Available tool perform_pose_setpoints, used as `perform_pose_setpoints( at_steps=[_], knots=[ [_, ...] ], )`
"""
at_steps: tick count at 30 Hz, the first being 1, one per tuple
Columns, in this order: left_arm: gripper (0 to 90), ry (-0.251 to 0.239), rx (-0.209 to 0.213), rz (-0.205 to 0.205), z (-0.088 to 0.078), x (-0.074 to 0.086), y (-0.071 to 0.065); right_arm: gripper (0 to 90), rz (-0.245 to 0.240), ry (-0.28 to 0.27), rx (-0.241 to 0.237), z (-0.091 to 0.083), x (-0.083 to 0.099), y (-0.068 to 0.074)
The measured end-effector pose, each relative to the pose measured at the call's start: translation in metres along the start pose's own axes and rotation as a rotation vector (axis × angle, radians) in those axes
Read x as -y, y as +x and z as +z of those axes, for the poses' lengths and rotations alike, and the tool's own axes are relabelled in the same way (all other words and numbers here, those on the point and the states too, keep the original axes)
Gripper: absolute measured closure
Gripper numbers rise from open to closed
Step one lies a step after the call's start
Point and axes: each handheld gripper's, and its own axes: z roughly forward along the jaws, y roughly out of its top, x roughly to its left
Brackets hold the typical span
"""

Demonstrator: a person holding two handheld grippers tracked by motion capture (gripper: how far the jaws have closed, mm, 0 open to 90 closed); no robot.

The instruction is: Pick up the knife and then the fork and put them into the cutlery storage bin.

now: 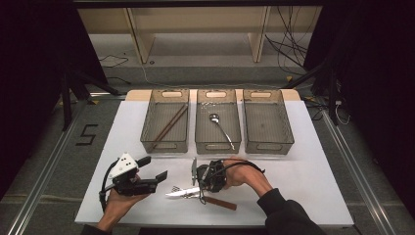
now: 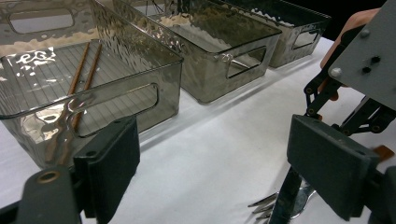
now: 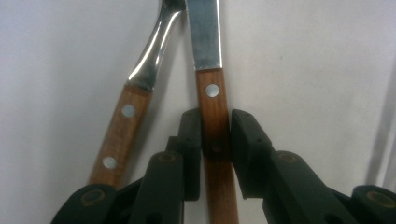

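Wooden knife handle point(image 3: 215, 140) pinched between right gripper point(image 3: 215, 144) pads beside fork point(image 3: 128, 116); may snag fork; left gripper point(image 2: 210, 182) open.

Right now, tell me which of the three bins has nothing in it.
The right bin. The left bin holds chopsticks and the middle bin holds a spoon.

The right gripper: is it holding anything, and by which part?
The right gripper clamps the knife by its wooden handle, just below the blade. The fork lies loose beside it. The left gripper is open, holding nothing.
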Motion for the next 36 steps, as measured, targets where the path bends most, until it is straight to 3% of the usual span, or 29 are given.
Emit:
perform_pose_setpoints(
  at_steps=[12,28,36],
  knots=[
    [16.8,-0.001,0.0,0.002,0.0,0.0,0.0,77.1,-0.027,-0.023,0.003,-0.001,0.002,0.002],
    [16.9,-0.007,-0.004,-0.003,-0.001,0.0,0.0,77.2,-0.003,-0.068,0.025,-0.012,0.006,0.0],
    [16.8,-0.013,-0.012,-0.006,-0.002,0.0,0.001,77.3,0.049,-0.119,0.045,-0.022,0.016,-0.002]
  ],
)
